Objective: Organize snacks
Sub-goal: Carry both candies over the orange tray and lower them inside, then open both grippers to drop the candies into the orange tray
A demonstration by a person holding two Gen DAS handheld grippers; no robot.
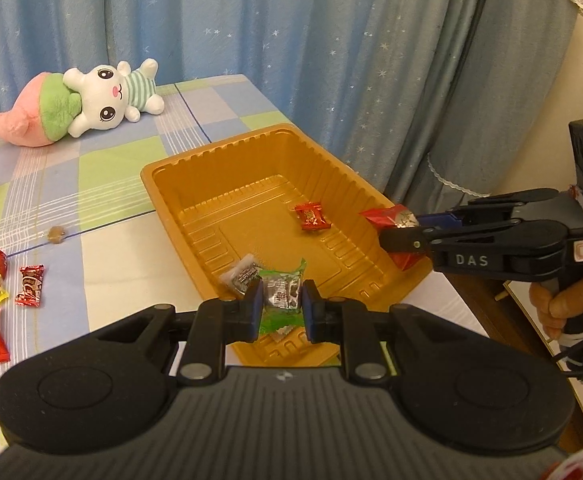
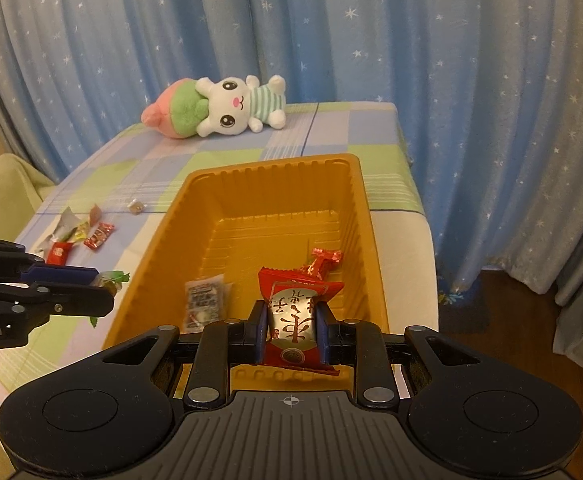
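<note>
Now, step in hand: both grippers carry a snack to the orange tray [image 1: 159, 178]; the drop is judged next.
Left gripper [image 1: 281, 306]: jaws clamped on a green-wrapped snack [image 1: 281, 296], at the tray's near-left rim.
Right gripper [image 2: 291, 332]: jaws clamped on a red packet [image 2: 293, 316], above the tray's near-right end.
Already in tray: small red candy [image 1: 311, 216] far right, clear-wrapped snack [image 1: 243, 274] near left.
Still out: several candies [image 1: 29, 284] on the checked tablecloth [image 1: 103, 168], left of the tray.
Doing it well: bring each snack fully inside the walls, lower, then part the jaws; release one at a time so the grippers stay apart.
</note>
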